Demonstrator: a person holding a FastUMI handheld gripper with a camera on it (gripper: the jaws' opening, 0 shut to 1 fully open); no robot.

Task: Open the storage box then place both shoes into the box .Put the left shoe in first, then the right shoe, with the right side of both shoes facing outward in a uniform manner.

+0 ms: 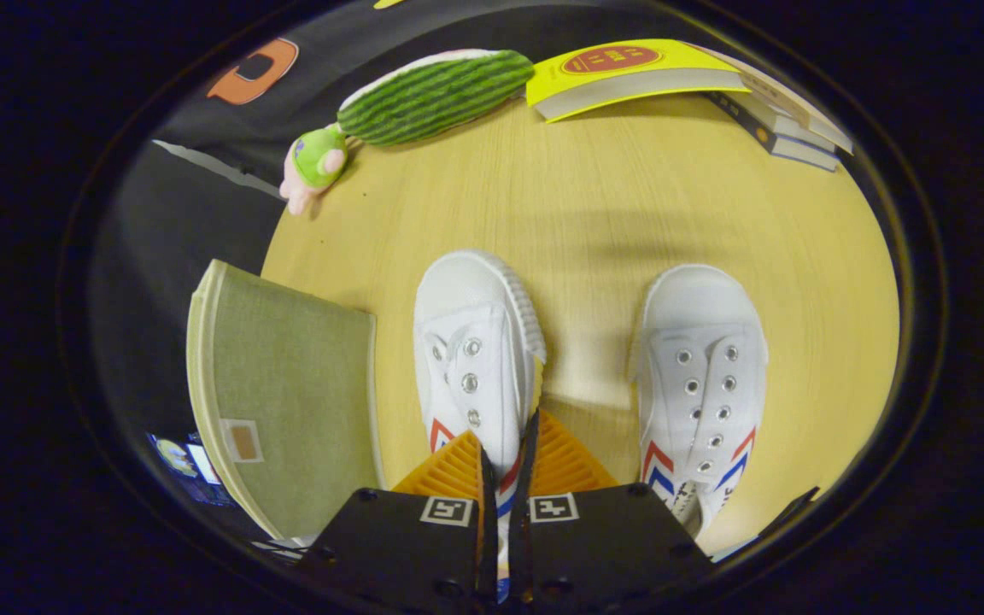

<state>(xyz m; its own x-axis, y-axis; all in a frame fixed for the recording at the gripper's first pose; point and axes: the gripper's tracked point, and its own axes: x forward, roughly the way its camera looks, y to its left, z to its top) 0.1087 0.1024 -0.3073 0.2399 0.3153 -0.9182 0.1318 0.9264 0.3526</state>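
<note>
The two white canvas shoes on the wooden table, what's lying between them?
Nothing: in the gripper view, bare wooden table separates the white canvas shoe pinched between the gripper fingers from the other white canvas shoe.

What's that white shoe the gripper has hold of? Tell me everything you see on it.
The shoe is a white canvas sneaker with a ribbed rubber toe cap, metal eyelets, no laces, and red and blue chevron stripes on its side. Its toe points away over the wooden table. The gripper is shut on its side wall near the opening.
</note>
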